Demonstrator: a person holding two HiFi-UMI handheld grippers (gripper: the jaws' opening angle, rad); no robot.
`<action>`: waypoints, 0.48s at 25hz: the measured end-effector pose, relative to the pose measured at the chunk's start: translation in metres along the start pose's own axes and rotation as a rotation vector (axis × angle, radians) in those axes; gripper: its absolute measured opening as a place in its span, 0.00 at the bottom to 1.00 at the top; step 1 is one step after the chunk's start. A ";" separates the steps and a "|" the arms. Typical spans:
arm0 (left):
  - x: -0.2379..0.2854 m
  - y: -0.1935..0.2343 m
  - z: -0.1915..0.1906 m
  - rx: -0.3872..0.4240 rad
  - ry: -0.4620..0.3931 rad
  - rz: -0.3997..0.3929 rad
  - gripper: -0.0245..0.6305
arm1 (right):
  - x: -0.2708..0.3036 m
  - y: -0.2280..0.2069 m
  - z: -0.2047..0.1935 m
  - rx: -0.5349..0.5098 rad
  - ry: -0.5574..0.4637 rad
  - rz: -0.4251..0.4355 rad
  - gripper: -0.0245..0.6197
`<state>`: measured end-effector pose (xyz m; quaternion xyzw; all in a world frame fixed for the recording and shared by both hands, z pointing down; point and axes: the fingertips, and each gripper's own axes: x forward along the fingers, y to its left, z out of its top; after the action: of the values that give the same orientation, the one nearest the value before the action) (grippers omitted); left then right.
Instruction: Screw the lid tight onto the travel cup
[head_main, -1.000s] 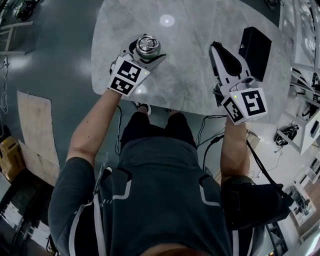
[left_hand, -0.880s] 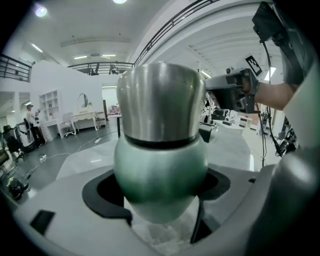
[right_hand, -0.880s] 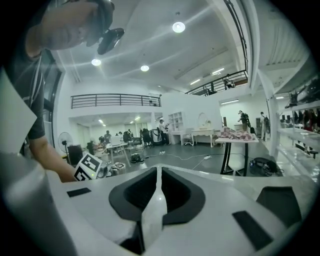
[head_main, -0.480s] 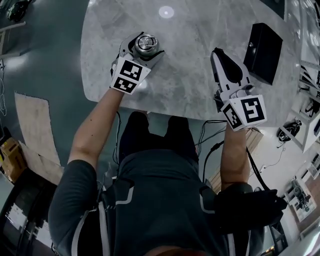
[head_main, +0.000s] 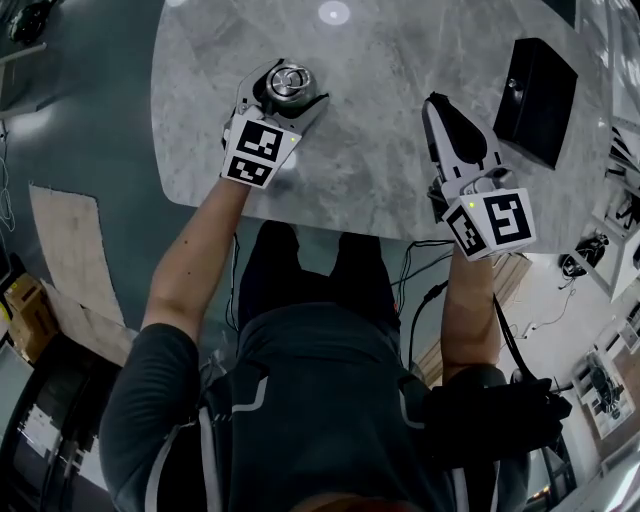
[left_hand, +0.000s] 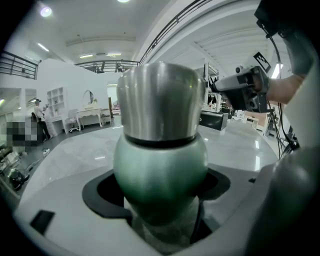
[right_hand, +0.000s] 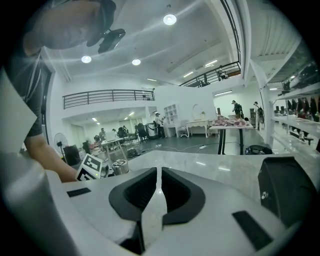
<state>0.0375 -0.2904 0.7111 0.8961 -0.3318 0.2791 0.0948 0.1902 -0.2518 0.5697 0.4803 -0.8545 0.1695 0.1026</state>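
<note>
A travel cup (left_hand: 160, 167) with a green body and a steel lid (left_hand: 160, 100) stands upright between the jaws of my left gripper (left_hand: 160, 192), which is shut on its body. From the head view the lid (head_main: 291, 80) shows from above at the table's left, with the left gripper (head_main: 289, 97) around the cup. My right gripper (head_main: 436, 101) hovers at the table's right, jaws shut with nothing between them; its tips (right_hand: 159, 172) meet. In the right gripper view the cup (right_hand: 119, 166) is small, far to the left.
A grey marble table (head_main: 380, 170) carries a black box (head_main: 540, 88) at its right, close beside the right gripper (right_hand: 287, 190). The table's near edge runs just under both hands. Desks, chairs and people stand in the hall beyond.
Both grippers have sunk toward the table top. The left one still carries the cup; the right one stays shut and empty.
</note>
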 end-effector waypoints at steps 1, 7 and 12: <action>0.000 0.000 -0.001 -0.004 -0.008 -0.002 0.63 | 0.000 0.000 0.000 0.002 -0.001 0.000 0.12; -0.001 -0.001 -0.002 -0.003 -0.019 -0.011 0.63 | -0.001 0.002 0.003 0.003 -0.005 0.000 0.12; -0.007 -0.003 -0.006 0.004 -0.007 -0.059 0.65 | -0.009 0.008 0.019 -0.004 -0.014 -0.002 0.12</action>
<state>0.0319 -0.2824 0.7125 0.9067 -0.3052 0.2734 0.1001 0.1875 -0.2481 0.5476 0.4822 -0.8550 0.1641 0.0977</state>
